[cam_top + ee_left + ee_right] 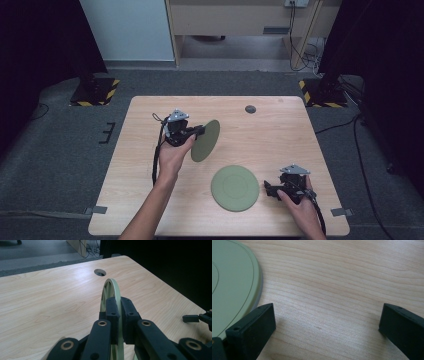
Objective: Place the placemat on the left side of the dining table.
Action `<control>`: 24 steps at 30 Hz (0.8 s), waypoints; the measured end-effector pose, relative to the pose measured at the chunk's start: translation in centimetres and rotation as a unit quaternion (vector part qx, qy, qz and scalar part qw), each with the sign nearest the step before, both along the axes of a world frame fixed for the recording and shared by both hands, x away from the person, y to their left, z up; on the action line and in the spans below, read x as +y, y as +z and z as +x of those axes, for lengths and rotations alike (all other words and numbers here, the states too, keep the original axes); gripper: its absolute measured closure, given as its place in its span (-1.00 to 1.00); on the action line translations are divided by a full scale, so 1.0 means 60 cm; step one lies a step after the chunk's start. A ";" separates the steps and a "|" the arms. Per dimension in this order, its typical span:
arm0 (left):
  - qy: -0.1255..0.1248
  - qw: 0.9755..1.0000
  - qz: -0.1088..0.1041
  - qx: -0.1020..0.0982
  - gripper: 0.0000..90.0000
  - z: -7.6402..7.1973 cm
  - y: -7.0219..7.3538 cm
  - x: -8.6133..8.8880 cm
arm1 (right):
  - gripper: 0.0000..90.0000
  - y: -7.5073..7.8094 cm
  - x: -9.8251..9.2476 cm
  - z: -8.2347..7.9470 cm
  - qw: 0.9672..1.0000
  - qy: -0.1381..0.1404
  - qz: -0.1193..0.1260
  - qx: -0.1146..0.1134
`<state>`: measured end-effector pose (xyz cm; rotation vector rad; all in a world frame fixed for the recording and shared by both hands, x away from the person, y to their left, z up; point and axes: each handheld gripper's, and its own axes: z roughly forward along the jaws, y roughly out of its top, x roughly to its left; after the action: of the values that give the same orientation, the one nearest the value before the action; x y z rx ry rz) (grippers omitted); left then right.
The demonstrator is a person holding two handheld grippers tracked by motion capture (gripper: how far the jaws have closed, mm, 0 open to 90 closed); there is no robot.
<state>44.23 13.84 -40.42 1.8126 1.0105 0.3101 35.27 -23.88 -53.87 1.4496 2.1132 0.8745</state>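
Two pale green plates are in play. One plate (206, 140) is held up on edge above the table's middle, tilted, with my left gripper (199, 132) shut on its rim. Seen along the jaws, that plate's rim (111, 288) stands upright between the two black pads (112, 312). The other green plate (234, 188) lies flat on the table near the front. My right gripper (270, 189) rests on the wood just to its right, open, with nothing between its jaws; the flat plate's edge (235, 287) lies beside its left pad (253, 327).
The wooden table (280, 130) has a round cable hole (250, 109) at the back right. Grey carpet surrounds it, with stand bases marked in yellow and black (95, 92) behind both back corners. Cables trail from each gripper toward the person's forearms.
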 end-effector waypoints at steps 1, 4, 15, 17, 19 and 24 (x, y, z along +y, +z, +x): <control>0.000 1.000 0.001 0.000 0.90 0.000 0.000 0.001 | -0.98 0.000 0.000 0.000 1.000 0.000 0.000 0.000; 0.001 1.000 0.002 0.001 0.90 0.000 0.000 0.003 | -0.98 0.000 0.000 0.000 1.000 0.000 0.000 0.000; 0.007 1.000 0.005 0.001 0.90 0.000 -0.001 0.015 | -0.98 0.000 0.000 0.000 1.000 0.000 0.000 0.000; 0.008 1.000 0.004 0.002 0.90 0.000 -0.002 0.018 | -0.98 0.000 0.000 0.000 1.000 0.000 0.000 0.000; 0.010 1.000 0.003 0.002 0.90 -0.001 -0.004 0.022 | -0.98 0.000 0.000 0.000 1.000 0.000 0.000 0.000; 0.014 1.000 0.001 0.003 0.90 -0.002 -0.008 0.031 | -0.98 0.000 0.000 0.000 1.000 0.000 0.000 0.000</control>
<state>44.10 15.72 -40.88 1.8032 1.0408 0.3213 35.27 -23.88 -53.87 1.4499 2.1134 0.8746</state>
